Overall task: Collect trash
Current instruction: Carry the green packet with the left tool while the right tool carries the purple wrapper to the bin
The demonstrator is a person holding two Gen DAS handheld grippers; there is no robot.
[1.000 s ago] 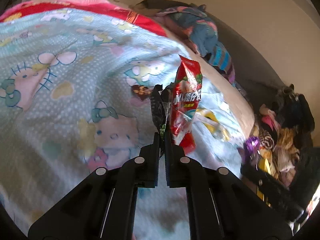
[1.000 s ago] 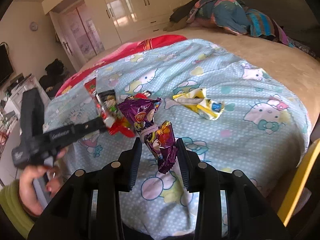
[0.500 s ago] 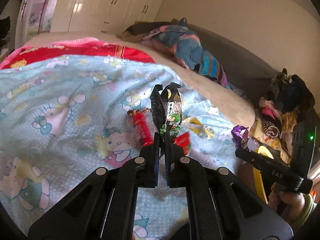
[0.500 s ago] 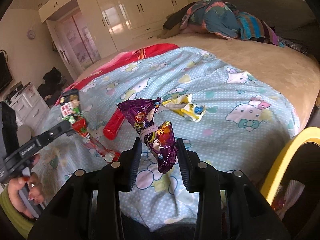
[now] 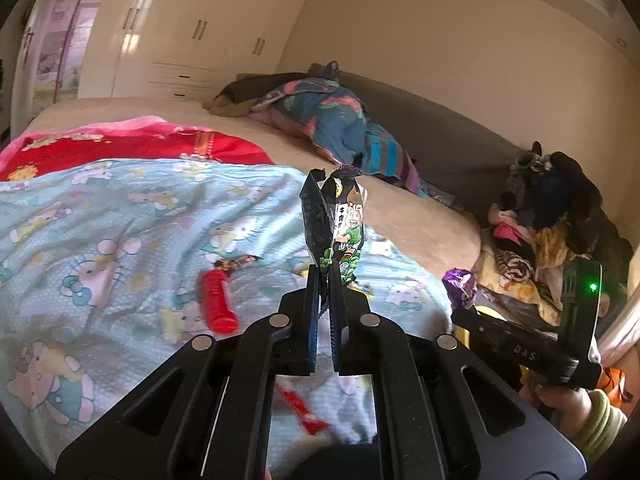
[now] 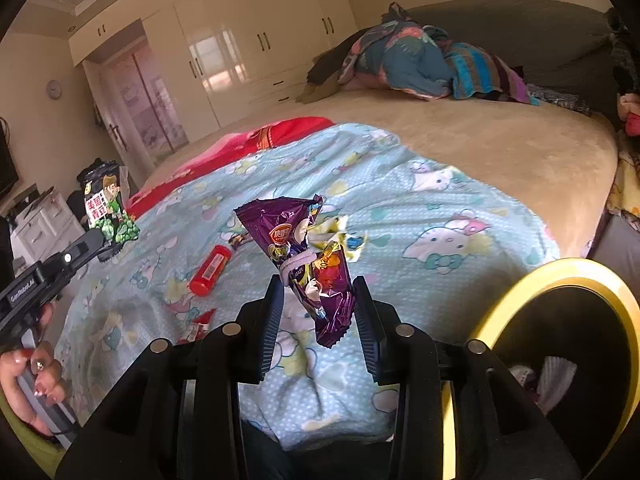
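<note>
My left gripper is shut on a black and green snack packet and holds it upright above the blue cartoon blanket; the packet also shows in the right wrist view. My right gripper is shut on a crumpled purple wrapper, held above the bed's edge. A yellow-rimmed bin stands at the lower right of the right wrist view. A red tube, a red wrapper and a yellow wrapper lie on the blanket.
A pile of clothes lies at the far side of the tan bed. More clothes and plush things are heaped right of the bed. White wardrobes line the far wall.
My left gripper has lifted and tilted up with only the black and green packet; the red packet it also held has dropped to the blanket. My right gripper has moved toward the yellow bin.
</note>
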